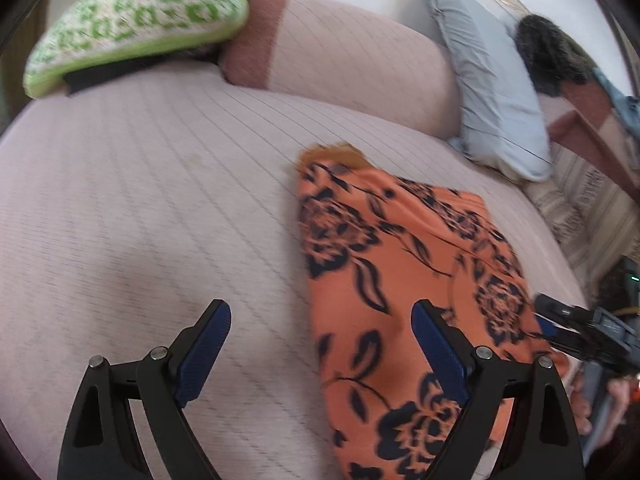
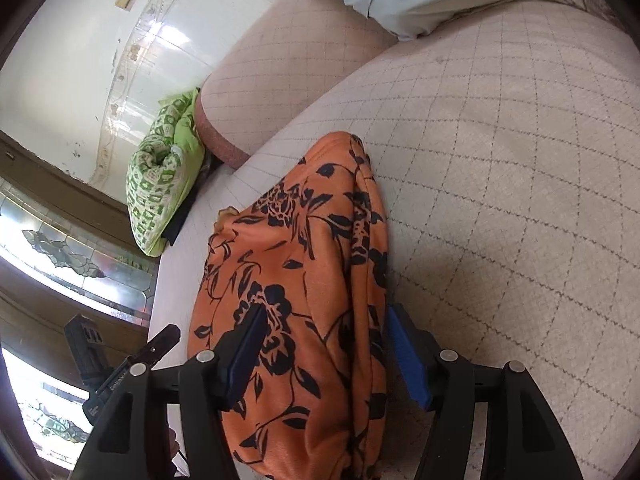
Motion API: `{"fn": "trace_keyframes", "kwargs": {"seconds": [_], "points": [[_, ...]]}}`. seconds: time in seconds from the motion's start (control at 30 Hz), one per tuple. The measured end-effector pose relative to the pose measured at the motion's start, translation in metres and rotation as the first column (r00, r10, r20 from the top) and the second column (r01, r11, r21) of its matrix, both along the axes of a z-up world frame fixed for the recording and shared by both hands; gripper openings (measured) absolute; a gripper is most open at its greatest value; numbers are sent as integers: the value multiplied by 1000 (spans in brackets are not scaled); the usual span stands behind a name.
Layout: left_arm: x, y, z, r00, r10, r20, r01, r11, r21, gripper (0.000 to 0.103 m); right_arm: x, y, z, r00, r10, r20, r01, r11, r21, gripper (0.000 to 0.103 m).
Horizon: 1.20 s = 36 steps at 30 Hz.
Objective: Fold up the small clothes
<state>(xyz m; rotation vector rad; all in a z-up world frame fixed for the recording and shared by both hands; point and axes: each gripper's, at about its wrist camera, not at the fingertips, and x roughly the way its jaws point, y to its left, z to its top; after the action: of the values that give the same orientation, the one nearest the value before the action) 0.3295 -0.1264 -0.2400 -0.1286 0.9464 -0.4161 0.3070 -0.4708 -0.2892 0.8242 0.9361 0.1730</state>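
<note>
An orange garment (image 1: pixel 380 248) printed with dark flowers lies folded lengthwise on the pale quilted bed (image 1: pixel 140 200). My left gripper (image 1: pixel 320 312) stands wide open just above the bed, its left finger over bare quilt and its right finger over the garment's near left part. In the right wrist view the same garment (image 2: pixel 296 248) runs away from me, and my right gripper (image 2: pixel 325 318) straddles its near end. Its left finger lies over the cloth and its right finger sits at the cloth's right edge; the pads do not press, so it is open.
A green patterned cushion (image 1: pixel 136 20) and a pink bolster (image 1: pixel 352 52) lie along the bed's far side, with a grey pillow (image 1: pixel 488 92) and a dark furry item (image 1: pixel 548 52) to the right. A hand (image 1: pixel 592 412) holds the right gripper. A window (image 2: pixel 60 256) lies beyond the bed's left edge.
</note>
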Motion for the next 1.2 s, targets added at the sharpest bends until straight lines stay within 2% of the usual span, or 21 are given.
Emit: {"fn": "trace_keyframes", "kwargs": {"seconds": [0.2,0.3,0.4,0.57,0.63,0.73,0.87,1.0,1.1,1.2], "points": [[8,-10,-17,993,-74,-97,68,996,-66,92,8,-2,-20,999,18,-31,-16,999,45,69],[10,-14,-24,982,-121,-144,103,986,-128,92,14,-1,-30,999,36,-29,-33,993,112,69],[12,-18,-31,975,-140,-172,115,983,-146,92,18,-2,-36,998,56,2,-55,986,158,69],[14,-24,-35,970,-168,-176,139,976,-169,92,24,6,-39,995,94,35,-99,976,196,69],[14,-29,-36,965,-192,-179,159,970,-184,92,26,13,-38,993,106,46,-113,975,189,70],[10,-36,-36,967,-200,-158,176,973,-152,92,30,23,-36,993,111,49,-117,978,171,70],[8,-34,-39,971,-189,-145,165,973,-161,91,31,32,-32,992,113,51,-119,981,150,69],[6,-29,-39,979,-169,-115,148,974,-169,72,28,44,-27,994,99,42,-103,989,109,52],[3,-23,-34,982,-165,-88,148,973,-175,55,25,53,-13,993,98,60,-101,994,45,47],[-1,-18,-26,983,-169,-67,154,971,-181,49,23,61,0,992,95,78,-96,995,1,45]]}}
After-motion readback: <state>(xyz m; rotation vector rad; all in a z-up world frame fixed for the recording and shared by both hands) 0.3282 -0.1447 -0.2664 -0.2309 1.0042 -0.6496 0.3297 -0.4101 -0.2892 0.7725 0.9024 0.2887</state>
